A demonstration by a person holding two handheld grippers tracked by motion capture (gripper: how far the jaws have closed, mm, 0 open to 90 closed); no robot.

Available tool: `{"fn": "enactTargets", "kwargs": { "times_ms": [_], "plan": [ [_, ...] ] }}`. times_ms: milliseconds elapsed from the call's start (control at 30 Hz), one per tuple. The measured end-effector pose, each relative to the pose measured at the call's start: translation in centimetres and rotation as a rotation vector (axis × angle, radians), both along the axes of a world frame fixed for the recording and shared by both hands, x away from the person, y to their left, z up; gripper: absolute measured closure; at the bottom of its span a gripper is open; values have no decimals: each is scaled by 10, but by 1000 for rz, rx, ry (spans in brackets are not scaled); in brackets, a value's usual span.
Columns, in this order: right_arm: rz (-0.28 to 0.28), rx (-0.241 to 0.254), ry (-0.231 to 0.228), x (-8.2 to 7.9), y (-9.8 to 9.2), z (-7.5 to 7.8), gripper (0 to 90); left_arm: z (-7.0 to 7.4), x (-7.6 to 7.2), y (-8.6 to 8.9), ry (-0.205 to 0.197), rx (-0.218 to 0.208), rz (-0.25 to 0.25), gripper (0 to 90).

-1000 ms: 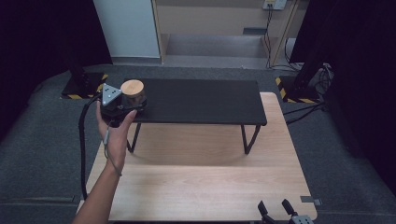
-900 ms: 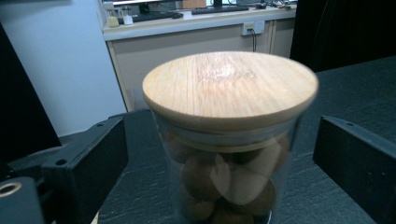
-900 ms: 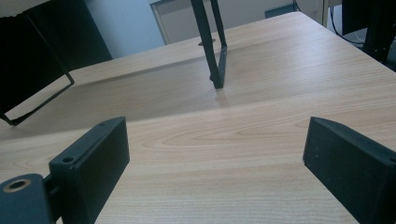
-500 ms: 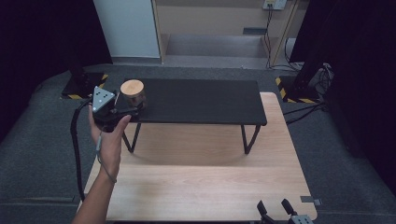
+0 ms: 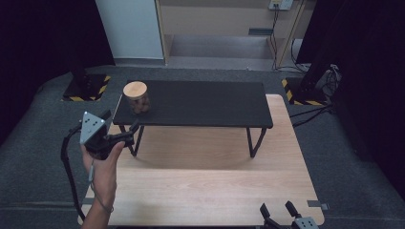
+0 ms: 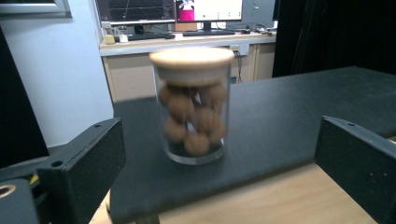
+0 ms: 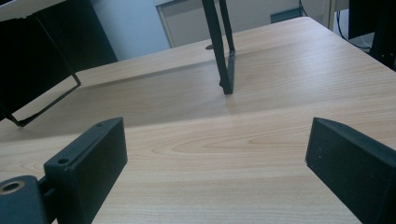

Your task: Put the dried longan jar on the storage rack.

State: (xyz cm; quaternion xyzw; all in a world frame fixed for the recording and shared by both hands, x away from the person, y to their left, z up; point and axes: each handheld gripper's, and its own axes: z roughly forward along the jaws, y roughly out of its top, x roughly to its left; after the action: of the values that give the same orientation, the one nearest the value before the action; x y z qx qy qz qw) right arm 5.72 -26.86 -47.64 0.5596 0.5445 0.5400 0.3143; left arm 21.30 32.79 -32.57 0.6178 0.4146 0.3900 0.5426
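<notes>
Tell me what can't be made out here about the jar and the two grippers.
- Jar: blurred in the left gripper view, so its round brown contents can't be identified.
- Right gripper: cut off by the high view's bottom edge.
- Left gripper: body partly covered by the hand.

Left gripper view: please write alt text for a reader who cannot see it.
A clear glass jar with a wooden lid, filled with round brown balls, stands at the end of a black shelf. The left gripper faces it, jaws open and apart from it.
</notes>
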Motion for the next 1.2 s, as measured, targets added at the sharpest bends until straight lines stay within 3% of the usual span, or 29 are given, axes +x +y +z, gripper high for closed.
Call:
{"fn": "enactTargets", "kwargs": {
  "times_ms": [300, 467, 567, 700, 833, 1200],
  "plan": [
    [23, -7, 0, 4, 3, 1, 55, -42, -40, 6, 32, -30, 2, 12],
    [32, -7, -2, 5, 4, 1, 55, -65, -58, 5, 47, -9, 29, 18],
    [39, -7, -4, 6, 5, 1, 54, -80, -67, 8, 59, -27, 27, 17],
    [43, -9, -3, 7, 6, 1, 54, -97, -77, 8, 78, -20, 32, 19],
    [45, -9, 0, 7, 7, 1, 54, -109, -84, 10, 87, -21, 51, 19],
    [51, -13, 2, 10, 9, 1, 54, -119, -92, 15, 105, -30, 73, 19]
  ]
}}
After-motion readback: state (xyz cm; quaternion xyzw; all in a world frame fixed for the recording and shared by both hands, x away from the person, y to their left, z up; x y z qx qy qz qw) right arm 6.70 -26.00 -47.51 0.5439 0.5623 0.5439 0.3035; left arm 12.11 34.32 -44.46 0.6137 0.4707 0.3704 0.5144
